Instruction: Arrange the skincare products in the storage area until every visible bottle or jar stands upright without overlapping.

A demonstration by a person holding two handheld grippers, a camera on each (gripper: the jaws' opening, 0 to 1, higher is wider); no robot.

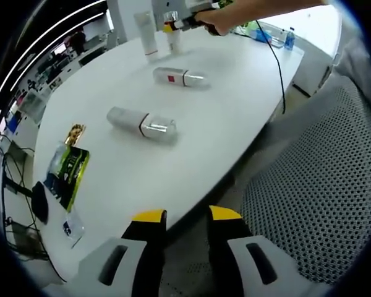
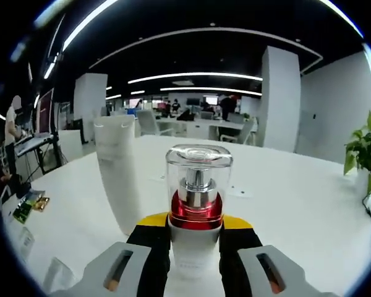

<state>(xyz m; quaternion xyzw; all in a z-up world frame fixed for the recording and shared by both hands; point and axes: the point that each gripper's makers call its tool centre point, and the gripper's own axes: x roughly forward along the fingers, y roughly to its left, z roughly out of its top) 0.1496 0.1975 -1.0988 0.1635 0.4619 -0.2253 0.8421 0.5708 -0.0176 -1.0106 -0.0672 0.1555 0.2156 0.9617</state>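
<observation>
Two silver-white bottles lie on their sides on the white table [image 1: 235, 111]: one near the middle [image 1: 142, 122], one farther off [image 1: 179, 77]. At the far end a white tube [image 1: 147, 34] stands upright, and beside it is a pump bottle [image 1: 173, 38] held by my right gripper [image 1: 184, 22] in a person's hand. In the right gripper view that gripper [image 2: 196, 230] is shut on the upright pump bottle [image 2: 196, 198], which has a clear cap and a red collar; the tube [image 2: 119, 173] stands just left of it. My left gripper [image 1: 187, 218] hangs open off the table's near edge.
A green packet [image 1: 68, 170] and a gold item [image 1: 75, 133] lie at the table's left side. A black cable [image 1: 275, 62] crosses the far right part. A grey mesh chair [image 1: 321, 185] sits close to the edge. A plant [image 2: 365, 154] stands at the right.
</observation>
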